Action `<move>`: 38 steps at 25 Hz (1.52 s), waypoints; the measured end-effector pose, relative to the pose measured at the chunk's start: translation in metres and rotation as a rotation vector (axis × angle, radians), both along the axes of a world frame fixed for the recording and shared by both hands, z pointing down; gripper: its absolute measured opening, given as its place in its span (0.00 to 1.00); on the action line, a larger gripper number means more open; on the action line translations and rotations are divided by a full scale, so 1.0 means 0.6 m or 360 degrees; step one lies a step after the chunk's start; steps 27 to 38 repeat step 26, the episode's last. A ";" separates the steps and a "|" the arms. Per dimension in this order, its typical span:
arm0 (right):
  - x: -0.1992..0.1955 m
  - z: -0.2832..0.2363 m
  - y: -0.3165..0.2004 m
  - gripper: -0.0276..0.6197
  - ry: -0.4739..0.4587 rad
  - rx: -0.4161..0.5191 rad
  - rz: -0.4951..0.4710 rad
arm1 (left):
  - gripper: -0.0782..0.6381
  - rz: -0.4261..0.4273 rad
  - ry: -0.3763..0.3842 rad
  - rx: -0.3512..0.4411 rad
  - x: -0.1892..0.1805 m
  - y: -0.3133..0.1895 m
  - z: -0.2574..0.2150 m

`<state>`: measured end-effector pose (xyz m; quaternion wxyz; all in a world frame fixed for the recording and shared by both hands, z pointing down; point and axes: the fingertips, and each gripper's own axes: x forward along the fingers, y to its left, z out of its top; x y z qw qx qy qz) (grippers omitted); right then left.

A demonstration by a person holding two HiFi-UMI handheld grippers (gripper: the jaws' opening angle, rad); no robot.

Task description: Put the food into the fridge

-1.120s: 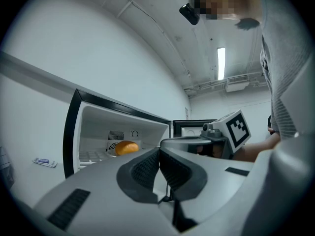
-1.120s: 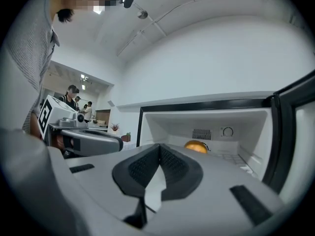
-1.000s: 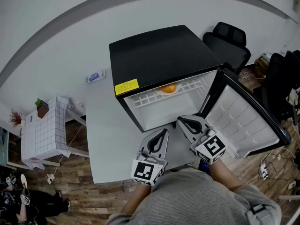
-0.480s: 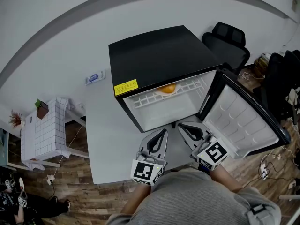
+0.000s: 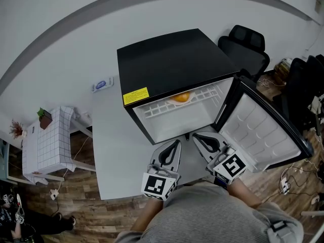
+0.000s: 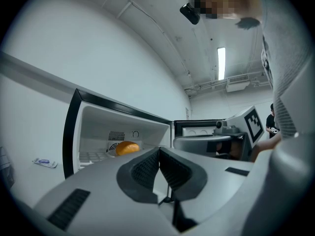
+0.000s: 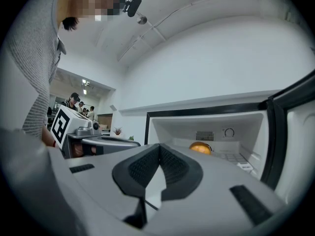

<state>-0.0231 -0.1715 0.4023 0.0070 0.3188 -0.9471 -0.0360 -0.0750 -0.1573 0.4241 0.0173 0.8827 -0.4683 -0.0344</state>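
The round orange food lies on the white wire shelf inside the black mini fridge. Left gripper and right gripper: jaws together, empty. Likely next: press the open white-lined door shut evenly.

fridge mouth: open | door: swung right | shelf: orange food at back, seemingly free in front
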 end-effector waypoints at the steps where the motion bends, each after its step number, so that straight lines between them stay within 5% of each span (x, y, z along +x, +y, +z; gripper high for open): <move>1: 0.000 0.000 0.000 0.06 0.0006 0.0003 0.0000 | 0.12 -0.0001 0.0001 0.0003 0.000 -0.001 0.000; 38: 0.014 -0.005 0.007 0.06 -0.0023 0.0003 0.0019 | 0.12 0.0004 -0.0003 0.0012 0.007 0.009 -0.005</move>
